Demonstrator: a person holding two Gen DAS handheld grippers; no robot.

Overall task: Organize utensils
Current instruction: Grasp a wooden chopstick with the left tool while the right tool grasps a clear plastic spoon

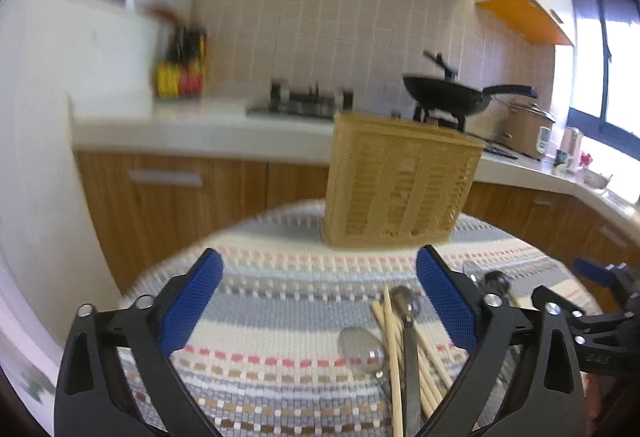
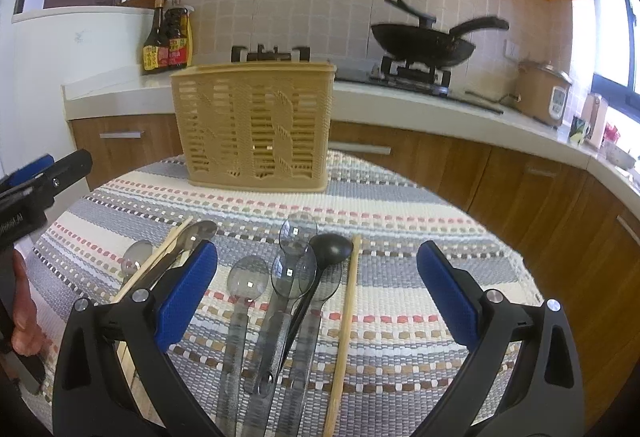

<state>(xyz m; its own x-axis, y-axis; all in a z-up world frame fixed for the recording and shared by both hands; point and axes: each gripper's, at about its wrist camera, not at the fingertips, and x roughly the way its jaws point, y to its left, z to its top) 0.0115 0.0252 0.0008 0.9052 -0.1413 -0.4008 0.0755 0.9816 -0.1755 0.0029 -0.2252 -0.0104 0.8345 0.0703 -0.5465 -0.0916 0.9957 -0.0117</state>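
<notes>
Splayed right tongs (image 2: 318, 279) above spoons (image 2: 288, 273)

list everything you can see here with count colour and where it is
utensil basket: one, tan, far end of table
tablecloth: one, striped, over table
clear spoons: about four, near middle, overlapping
black ladle: one, among clear spoons
chopsticks: several, wooden; one right of ladle, others left
metal spoon: one, left group
wok: one, black, on stove
sauce bottles: two, dark, counter
rice cooker: one, beige, counter
left gripper: open, empty
right gripper: open, above spoons
</notes>
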